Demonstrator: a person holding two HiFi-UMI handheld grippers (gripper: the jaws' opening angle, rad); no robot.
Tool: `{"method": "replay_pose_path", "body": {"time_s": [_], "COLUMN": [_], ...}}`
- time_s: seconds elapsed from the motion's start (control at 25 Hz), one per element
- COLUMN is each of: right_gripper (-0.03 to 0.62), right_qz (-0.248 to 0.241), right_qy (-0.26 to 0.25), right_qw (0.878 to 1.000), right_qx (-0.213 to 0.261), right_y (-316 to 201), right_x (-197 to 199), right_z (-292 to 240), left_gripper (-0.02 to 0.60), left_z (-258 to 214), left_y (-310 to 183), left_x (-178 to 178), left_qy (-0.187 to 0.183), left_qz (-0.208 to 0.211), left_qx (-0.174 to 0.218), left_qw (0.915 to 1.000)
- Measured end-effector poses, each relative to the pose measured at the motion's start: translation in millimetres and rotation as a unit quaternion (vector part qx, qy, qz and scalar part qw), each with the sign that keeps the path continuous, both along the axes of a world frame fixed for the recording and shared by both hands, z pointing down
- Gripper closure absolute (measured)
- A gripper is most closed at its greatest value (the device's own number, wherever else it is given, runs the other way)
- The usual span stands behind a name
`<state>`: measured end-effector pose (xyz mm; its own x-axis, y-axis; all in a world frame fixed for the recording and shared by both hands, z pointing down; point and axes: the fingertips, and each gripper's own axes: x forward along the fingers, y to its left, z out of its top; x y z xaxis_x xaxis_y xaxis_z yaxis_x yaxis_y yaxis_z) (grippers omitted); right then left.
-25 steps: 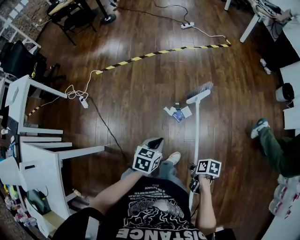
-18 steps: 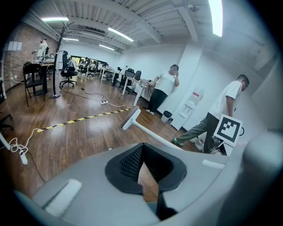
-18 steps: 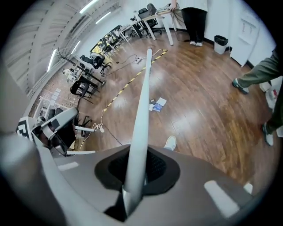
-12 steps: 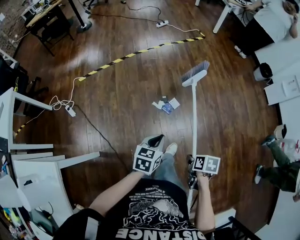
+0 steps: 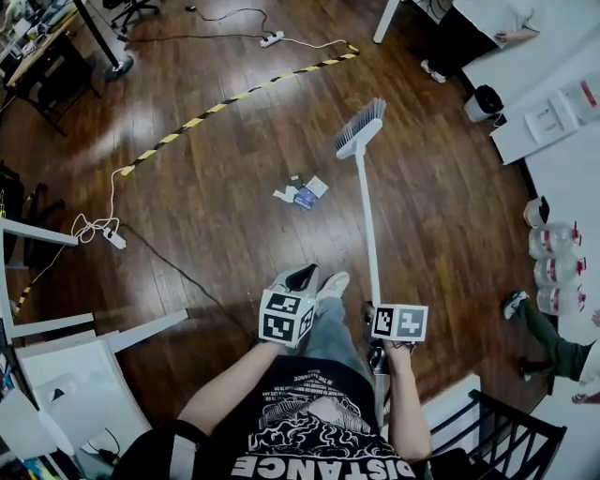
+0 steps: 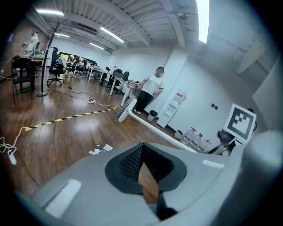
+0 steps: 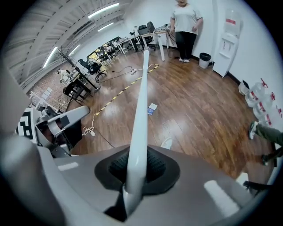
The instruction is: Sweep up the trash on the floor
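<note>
A small heap of trash (image 5: 302, 192), white and blue scraps, lies on the wooden floor ahead of me. The broom's head (image 5: 360, 127) sits beyond it and to its right. Its white handle (image 5: 368, 244) runs back to my right gripper (image 5: 380, 352), which is shut on the handle's near end. In the right gripper view the handle (image 7: 140, 97) rises straight out from between the jaws (image 7: 137, 165), and the trash (image 7: 151, 108) shows to its right. My left gripper (image 5: 302, 279) is held beside my left shoe, shut and holding nothing (image 6: 143, 154). The left gripper view shows the trash (image 6: 101, 150) and the broom (image 6: 159, 134).
A yellow-black tape strip (image 5: 225, 100) crosses the floor farther off. A power strip with cables (image 5: 111, 236) lies to the left, near white tables (image 5: 56, 366). A black chair (image 5: 506, 431) is at the bottom right, water jugs (image 5: 553, 253) at the right. A person (image 5: 478, 23) stands at the top right.
The broom head has moved farther out, from beside the trash to beyond it. My view has swung to the right. Both grippers keep their places near my body.
</note>
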<state>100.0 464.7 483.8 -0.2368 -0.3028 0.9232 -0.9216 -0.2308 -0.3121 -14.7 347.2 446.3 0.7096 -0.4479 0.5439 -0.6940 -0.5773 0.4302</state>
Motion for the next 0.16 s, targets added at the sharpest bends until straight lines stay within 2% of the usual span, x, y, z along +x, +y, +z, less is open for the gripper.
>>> {"method": "replay_pose_path", "body": {"time_s": [0.16], "right_gripper": [0.562], "right_qz": [0.000], "right_qy": [0.010], "right_qw": [1.000], "right_qx": [0.002], "right_y": [10.4], "right_x": [4.2], "right_z": [-5.8], "left_gripper": [0.577], "left_z": [-5.5], "left_y": [6.5], "left_x": [14.0], "left_qy": [0.010], "left_qz": [0.011], "left_qx": [0.002], "left_qw": [0.9999]}}
